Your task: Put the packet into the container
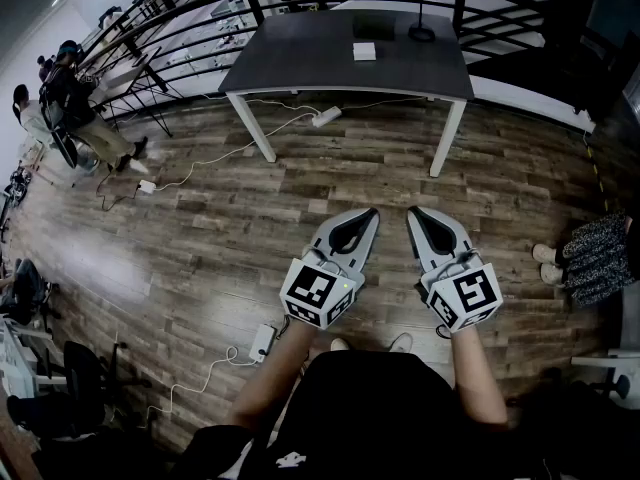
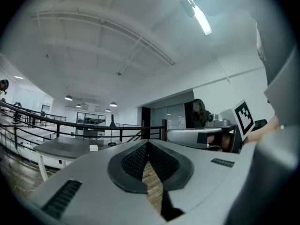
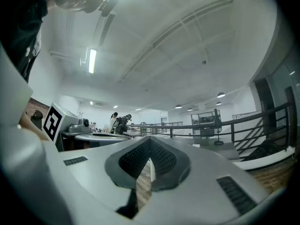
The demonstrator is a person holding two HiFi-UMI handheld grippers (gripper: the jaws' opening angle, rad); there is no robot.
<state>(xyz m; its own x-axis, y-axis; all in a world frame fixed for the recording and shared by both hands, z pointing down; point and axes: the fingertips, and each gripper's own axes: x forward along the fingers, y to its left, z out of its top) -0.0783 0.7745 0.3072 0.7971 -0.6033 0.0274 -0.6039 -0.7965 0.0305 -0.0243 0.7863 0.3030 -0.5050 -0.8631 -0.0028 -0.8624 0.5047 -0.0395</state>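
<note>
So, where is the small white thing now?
In the head view the small white thing lies on the dark table, just in front of a dark box and left of the black lamp.

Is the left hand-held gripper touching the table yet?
Apart. The head view shows a wide strip of floor between the left hand-held gripper and the table.

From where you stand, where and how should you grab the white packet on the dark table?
The white packet lies flat on the dark table, clear of the dark box behind it. Likely best: come down from above with the right gripper, jaws across opposite edges, since it looks low and flat. Too small here to pick a narrower side. The jaws are shut; open first.
</note>
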